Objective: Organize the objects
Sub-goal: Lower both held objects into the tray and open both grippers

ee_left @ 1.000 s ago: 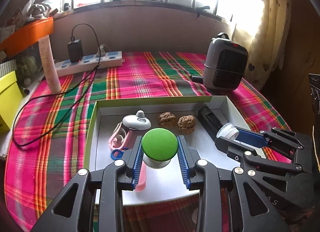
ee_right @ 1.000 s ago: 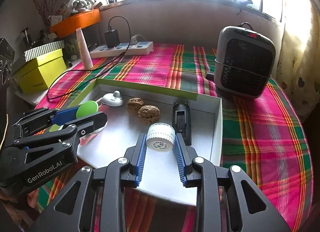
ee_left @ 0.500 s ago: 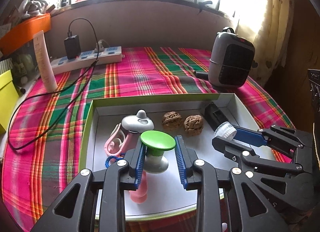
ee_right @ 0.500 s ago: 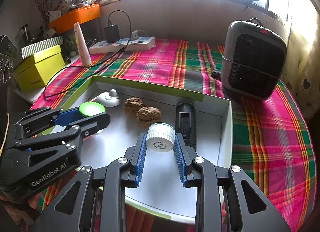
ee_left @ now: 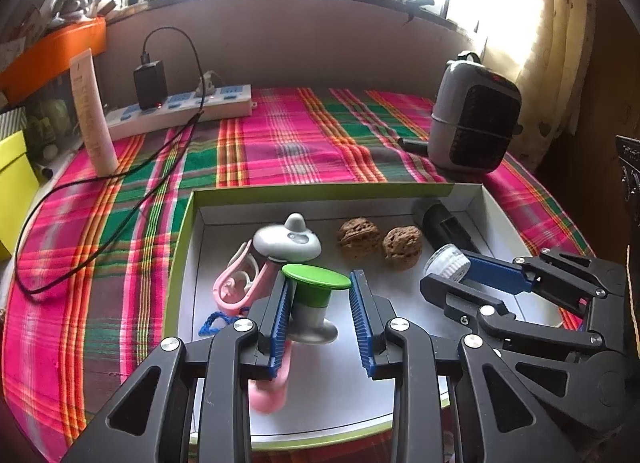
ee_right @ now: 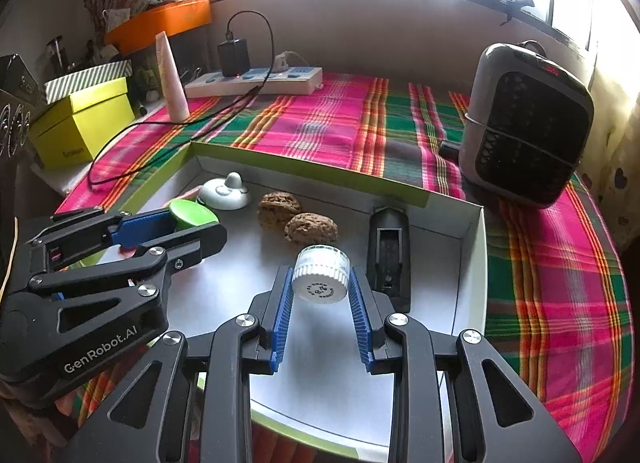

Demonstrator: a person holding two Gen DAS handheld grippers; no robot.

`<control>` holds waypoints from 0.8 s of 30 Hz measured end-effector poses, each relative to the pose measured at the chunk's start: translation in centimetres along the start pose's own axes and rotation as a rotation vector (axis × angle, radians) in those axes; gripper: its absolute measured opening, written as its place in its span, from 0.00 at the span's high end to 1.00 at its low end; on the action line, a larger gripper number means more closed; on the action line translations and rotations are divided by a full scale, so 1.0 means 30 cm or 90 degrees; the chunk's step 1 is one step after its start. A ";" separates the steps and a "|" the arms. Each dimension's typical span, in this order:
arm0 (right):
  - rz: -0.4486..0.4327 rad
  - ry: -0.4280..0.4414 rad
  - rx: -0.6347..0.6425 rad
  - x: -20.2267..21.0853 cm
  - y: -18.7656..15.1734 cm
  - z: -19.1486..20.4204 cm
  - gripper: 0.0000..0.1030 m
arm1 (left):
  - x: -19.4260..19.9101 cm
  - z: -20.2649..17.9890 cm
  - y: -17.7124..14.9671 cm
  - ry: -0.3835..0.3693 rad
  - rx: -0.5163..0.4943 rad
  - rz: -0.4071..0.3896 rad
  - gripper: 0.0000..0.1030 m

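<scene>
Green-capped stopper (ee_left: 314,295) is held in the left gripper (ee_left: 318,317), raised over the near part of the open box (ee_left: 320,193); the grip looks lopsided, so a slip onto the pink tool (ee_left: 240,287) is possible. White-capped jar (ee_right: 321,278) is pinched squarely by the right gripper (ee_right: 320,313). Farther in lie two walnuts (ee_left: 380,239) and a black holder (ee_right: 389,259).

A box (ee_left: 188,231) sits on the tabletop (ee_left: 288,143). In the box, two walnuts (ee_left: 380,239) lie side by side in the middle. A massager (ee_left: 286,241) lies to their left and a charger (ee_left: 444,223) to their right. Behind the box, a power strip (ee_left: 180,111) lies on the left and a heater (ee_left: 474,119) stands on the right.
</scene>
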State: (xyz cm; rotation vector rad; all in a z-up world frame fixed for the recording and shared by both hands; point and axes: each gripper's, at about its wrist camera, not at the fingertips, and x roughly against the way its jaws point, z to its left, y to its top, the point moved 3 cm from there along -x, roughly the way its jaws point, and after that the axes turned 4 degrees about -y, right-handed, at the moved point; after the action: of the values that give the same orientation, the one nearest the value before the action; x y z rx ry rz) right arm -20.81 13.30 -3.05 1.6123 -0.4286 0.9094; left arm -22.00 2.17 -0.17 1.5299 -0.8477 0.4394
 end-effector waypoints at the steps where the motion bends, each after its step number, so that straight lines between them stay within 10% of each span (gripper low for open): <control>1: 0.001 -0.001 0.001 -0.002 0.000 0.001 0.71 | -0.005 0.003 -0.002 0.000 0.002 0.004 0.73; 24: 0.011 -0.007 0.009 -0.027 -0.003 0.003 0.71 | -0.023 0.019 -0.015 0.004 0.012 0.014 0.72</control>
State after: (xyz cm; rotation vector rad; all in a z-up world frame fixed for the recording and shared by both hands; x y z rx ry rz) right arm -21.23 13.07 -3.70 1.6297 -0.4443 0.9188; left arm -22.24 1.78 -1.03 1.5368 -0.8581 0.4682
